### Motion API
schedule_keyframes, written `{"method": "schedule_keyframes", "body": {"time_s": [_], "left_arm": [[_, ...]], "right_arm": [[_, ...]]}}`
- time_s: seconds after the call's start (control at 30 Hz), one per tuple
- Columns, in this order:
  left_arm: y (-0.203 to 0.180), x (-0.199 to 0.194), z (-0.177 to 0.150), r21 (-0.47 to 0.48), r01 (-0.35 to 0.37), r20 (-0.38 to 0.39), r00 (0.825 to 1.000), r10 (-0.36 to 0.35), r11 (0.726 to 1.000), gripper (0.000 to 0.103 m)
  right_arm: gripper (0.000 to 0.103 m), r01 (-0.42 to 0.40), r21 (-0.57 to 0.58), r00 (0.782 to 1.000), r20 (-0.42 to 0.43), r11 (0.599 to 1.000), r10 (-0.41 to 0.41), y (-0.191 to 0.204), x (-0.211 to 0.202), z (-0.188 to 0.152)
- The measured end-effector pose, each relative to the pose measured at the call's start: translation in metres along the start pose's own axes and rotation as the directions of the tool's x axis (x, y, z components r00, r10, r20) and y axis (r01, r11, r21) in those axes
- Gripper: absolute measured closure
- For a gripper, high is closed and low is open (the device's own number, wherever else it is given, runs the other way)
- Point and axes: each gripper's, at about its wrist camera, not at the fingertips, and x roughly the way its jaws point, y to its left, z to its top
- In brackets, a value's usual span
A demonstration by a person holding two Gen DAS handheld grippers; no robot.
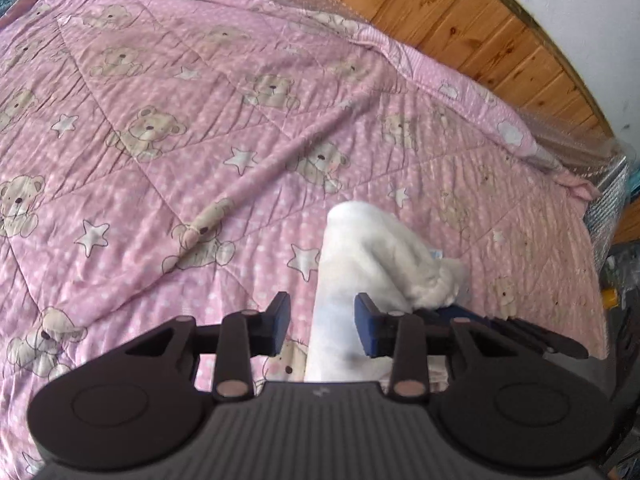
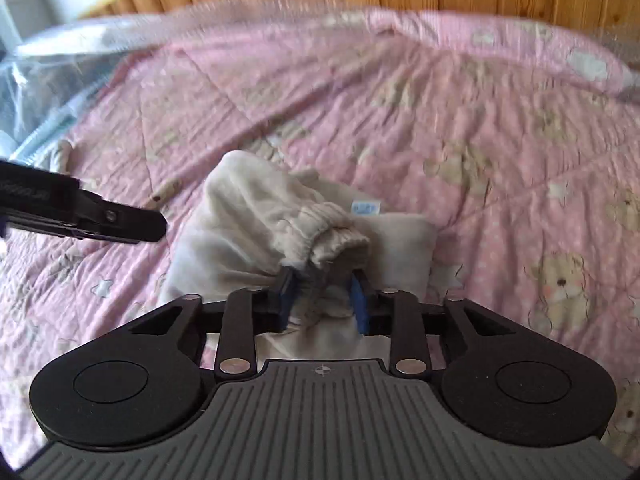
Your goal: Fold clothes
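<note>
A cream fleece garment with a ribbed cuff and a small blue label lies bunched on the pink quilt. My right gripper is open with its jaws around the cloth just below the cuff. In the left wrist view the same garment runs up between the jaws of my left gripper, which is open and not pinching it. The left gripper also shows as a black bar at the left of the right wrist view.
The pink teddy-bear quilt covers the whole bed and has a raised crease. A wooden panelled wall runs along the far edge. Clear bubble wrap lies at the left bed edge.
</note>
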Motion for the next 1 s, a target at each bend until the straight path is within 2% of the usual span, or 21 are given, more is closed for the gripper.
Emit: {"method": "schedule_keyframes", "body": {"time_s": [0.07,0.13,0.2,0.27,0.33,0.43,0.5,0.67,0.83,0.9,1.0], "left_arm": [[-0.008,0.004,-0.002,0.026,-0.028,-0.019,0.999,0.029,0.999,0.067],[-0.012,0.006,-0.004,0.037,-0.039,-0.028,0.999,0.04,0.999,0.063],[-0.014,0.008,-0.006,0.041,-0.058,-0.034,0.998,0.059,0.997,0.059],[-0.014,0.013,-0.007,0.042,-0.075,-0.05,0.996,0.077,0.996,0.059],[-0.014,0.016,-0.006,0.047,-0.082,-0.061,0.995,0.085,0.996,0.059],[-0.016,0.014,-0.005,0.065,-0.091,-0.049,0.994,0.095,0.994,0.056],[-0.016,0.014,-0.003,0.058,-0.099,-0.036,0.994,0.102,0.993,0.048],[-0.012,0.018,0.001,0.013,-0.091,-0.015,0.996,0.091,0.996,0.031],[-0.013,0.036,0.003,-0.011,-0.092,-0.039,0.995,0.092,0.996,0.031],[-0.014,0.041,0.002,-0.014,-0.093,-0.044,0.995,0.092,0.996,0.03],[-0.018,0.045,0.0,-0.008,-0.102,-0.031,0.994,0.102,0.995,0.025]], "right_arm": [[0.067,-0.002,0.01,1.0,0.009,1.0,0.002,-0.006,-0.001,-0.004],[0.066,-0.002,-0.006,0.996,0.09,1.0,0.003,0.0,-0.023,0.0],[0.067,0.017,-0.029,0.992,0.125,0.999,-0.013,0.006,-0.033,0.0],[0.068,0.039,-0.049,0.999,0.019,0.998,-0.038,0.003,-0.009,-0.009],[0.067,0.023,-0.042,1.0,-0.017,0.999,-0.024,-0.007,0.002,-0.018],[0.066,-0.012,0.042,1.0,0.016,0.999,0.011,-0.02,-0.015,-0.013],[0.053,-0.033,0.126,0.999,0.047,0.992,0.028,-0.033,-0.024,-0.011],[0.037,-0.117,0.358,0.993,0.053,0.926,0.105,-0.067,-0.017,-0.011],[0.035,-0.183,0.424,0.982,0.043,0.887,0.182,-0.072,0.006,-0.018],[0.029,-0.223,0.436,0.973,0.046,0.872,0.226,-0.071,0.011,-0.017],[0.031,-0.251,0.446,0.965,0.05,0.859,0.256,-0.074,0.013,-0.015]]}}
